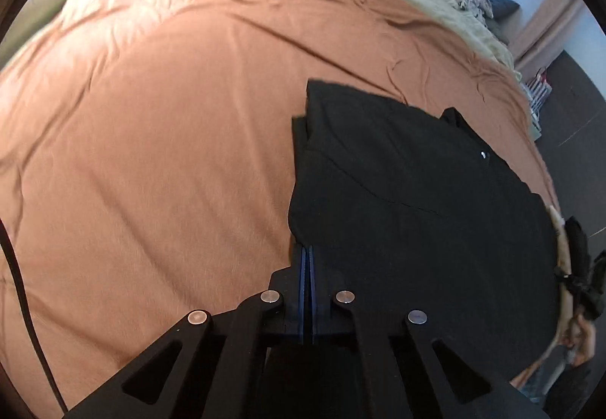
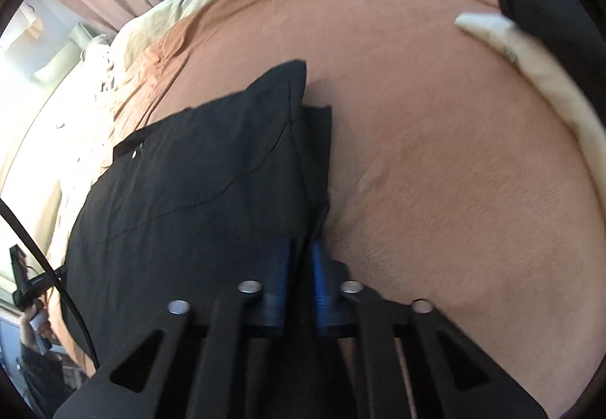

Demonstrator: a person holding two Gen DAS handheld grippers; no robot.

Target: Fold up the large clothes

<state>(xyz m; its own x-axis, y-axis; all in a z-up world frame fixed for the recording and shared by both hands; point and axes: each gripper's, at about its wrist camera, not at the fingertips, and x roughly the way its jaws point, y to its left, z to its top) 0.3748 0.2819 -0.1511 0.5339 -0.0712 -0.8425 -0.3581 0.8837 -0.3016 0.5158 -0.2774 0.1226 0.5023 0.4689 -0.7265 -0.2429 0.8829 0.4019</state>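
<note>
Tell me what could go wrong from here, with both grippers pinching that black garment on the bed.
1. The left gripper holds only a thin edge of the black garment; a hard pull could slip it free.
2. The right gripper clamps a bunched edge, so stacked layers may shift and spoil the fold.
3. The orange bedspread is soft and wrinkled; dragging the garment could rumple both.

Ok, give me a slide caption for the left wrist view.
Left gripper shut on the near edge of a partly folded black garment lying on an orange-brown bedspread.
</note>
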